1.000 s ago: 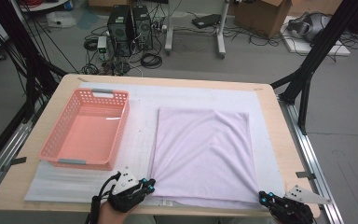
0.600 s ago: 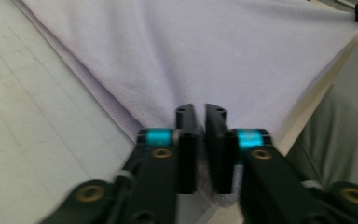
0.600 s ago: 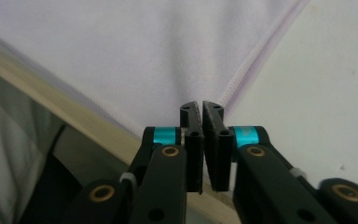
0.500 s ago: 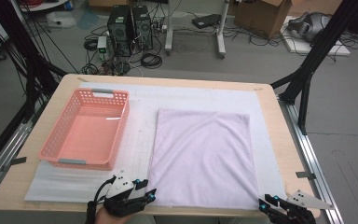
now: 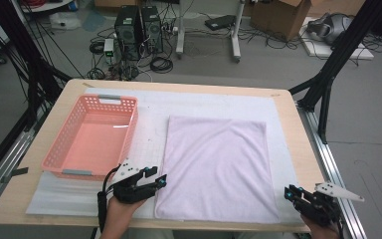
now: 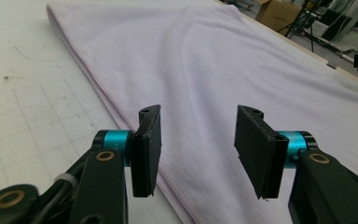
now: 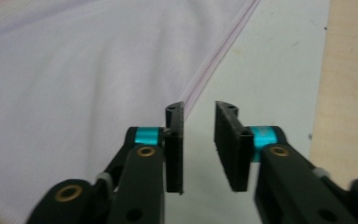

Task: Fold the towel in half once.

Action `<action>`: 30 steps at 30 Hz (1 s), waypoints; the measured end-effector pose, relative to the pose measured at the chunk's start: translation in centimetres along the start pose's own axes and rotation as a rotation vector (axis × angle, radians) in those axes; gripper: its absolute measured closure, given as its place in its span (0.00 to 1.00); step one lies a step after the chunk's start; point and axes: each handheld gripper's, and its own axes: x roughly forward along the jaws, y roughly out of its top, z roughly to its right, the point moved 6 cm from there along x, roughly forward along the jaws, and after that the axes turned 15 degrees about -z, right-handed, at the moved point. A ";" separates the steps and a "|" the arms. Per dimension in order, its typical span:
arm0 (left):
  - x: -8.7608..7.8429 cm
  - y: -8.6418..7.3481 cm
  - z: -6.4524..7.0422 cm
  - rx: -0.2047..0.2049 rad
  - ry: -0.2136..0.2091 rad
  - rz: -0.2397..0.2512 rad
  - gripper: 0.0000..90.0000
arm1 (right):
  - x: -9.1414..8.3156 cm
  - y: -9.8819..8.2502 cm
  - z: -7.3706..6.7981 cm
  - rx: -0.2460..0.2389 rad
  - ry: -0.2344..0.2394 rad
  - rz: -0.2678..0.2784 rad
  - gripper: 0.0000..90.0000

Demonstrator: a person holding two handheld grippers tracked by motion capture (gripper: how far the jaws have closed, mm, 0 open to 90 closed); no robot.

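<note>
Towel [image 5: 216, 167] flat, long axis running away from person. Left gripper [image 5: 160, 181] just opened, empty, at near-left edge; right gripper [image 5: 289, 192] narrowing, empty, beside near-right corner.

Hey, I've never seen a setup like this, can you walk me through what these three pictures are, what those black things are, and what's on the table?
There is no robot here. A person holds a hand-operated claw in each hand: the left claw and the right claw, both at the near edge of the table.

The wide picture comes from a camera above the person's side, looking forward and down. The two close-ups come from small cameras riding on each claw, looking along its two black jaws.

On the table lies a white mat. On it sit an empty pink basket and a pale lilac towel, spread flat.

Nothing is held. The left claw has just opened over the towel's edge; the right claw, just narrowed, hangs open beside the towel's other edge.
</note>
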 end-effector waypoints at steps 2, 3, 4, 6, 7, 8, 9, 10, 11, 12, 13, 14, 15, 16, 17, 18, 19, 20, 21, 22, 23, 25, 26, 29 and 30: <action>0.5 0.5 -0.5 -0.011 0.004 0.004 0.57 | 0.9 1.1 0.6 -0.005 0.001 0.003 0.88; 0.8 0.7 -0.7 -0.015 0.004 0.002 0.57 | 1.4 1.7 0.8 -0.010 -0.005 0.000 0.88; 1.0 0.9 -0.9 -0.017 0.004 0.000 0.57 | 1.9 2.3 1.1 -0.009 -0.001 -0.006 0.88; 1.6 1.2 -1.2 -0.019 -0.001 -0.008 0.57 | 3.0 3.4 1.4 -0.005 0.003 -0.011 0.86; 1.8 1.3 -1.3 -0.018 0.003 -0.014 0.57 | 3.8 4.2 1.5 -0.004 0.008 -0.017 0.86; 1.9 1.4 -1.4 -0.021 0.001 -0.016 0.57 | 4.4 4.9 1.6 -0.002 0.009 -0.022 0.85; 2.1 1.5 -1.5 -0.025 0.000 -0.019 0.57 | 5.1 5.4 1.6 -0.002 0.011 -0.032 0.85; 2.3 1.6 -1.6 -0.025 0.002 -0.019 0.57 | 5.8 6.0 1.7 -0.010 0.007 -0.037 0.85; 2.4 1.6 -1.7 -0.025 0.005 -0.020 0.57 | 6.5 6.6 1.8 -0.005 0.006 -0.039 0.86; 2.6 1.7 -1.8 -0.028 0.006 -0.023 0.57 | 7.1 7.1 1.9 0.001 -0.003 -0.044 0.86; 2.7 1.7 -1.9 -0.027 0.008 -0.023 0.57 | 7.6 7.5 2.1 0.007 -0.007 -0.054 0.86; 2.8 1.7 -2.0 -0.032 0.009 -0.023 0.57 | 8.2 7.8 2.2 0.013 -0.007 -0.062 0.86; 2.8 1.7 -2.0 -0.033 0.011 -0.027 0.57 | 8.7 8.0 2.3 0.010 -0.017 -0.075 0.87; 2.9 1.7 -2.1 -0.033 0.008 -0.033 0.57 | 9.2 8.0 2.5 0.009 -0.026 -0.094 0.91; 2.9 1.6 -2.1 -0.032 0.012 -0.037 0.57 | 9.3 8.0 2.5 0.012 -0.021 -0.092 0.94; 2.9 1.6 -2.1 -0.033 0.013 -0.035 0.57 | 9.2 8.0 2.6 0.003 -0.034 -0.094 0.96; 2.9 1.6 -2.1 -0.034 0.011 -0.035 0.57 | 9.0 8.0 2.7 0.005 -0.066 -0.096 0.97; 2.9 1.6 -2.1 -0.037 0.014 -0.034 0.57 | 8.9 7.9 2.9 -0.002 -0.097 -0.093 0.97; 2.9 1.6 -2.2 -0.037 0.018 -0.037 0.57 | 8.7 7.9 3.1 0.003 -0.123 -0.085 0.97; 3.0 1.6 -2.3 -0.041 0.022 -0.036 0.57 | 8.7 7.7 3.2 0.014 -0.128 -0.086 0.97; 3.0 1.6 -2.4 -0.044 0.026 -0.034 0.57 | 8.8 7.6 3.3 0.034 -0.108 -0.078 0.95; 3.2 1.9 -2.6 -0.050 0.038 -0.034 0.57 | 8.6 7.6 3.2 0.031 -0.084 -0.059 0.84; 3.3 2.1 -2.8 -0.050 0.042 -0.032 0.58 | 8.4 7.6 3.1 0.024 -0.079 -0.052 0.80; 3.8 3.0 -3.5 -0.060 0.068 -0.019 0.62 | 7.6 7.6 3.0 0.026 -0.052 -0.018 0.77; 4.2 3.3 -3.8 -0.068 0.082 -0.030 0.63 | 7.4 7.6 3.0 0.020 -0.045 -0.013 0.76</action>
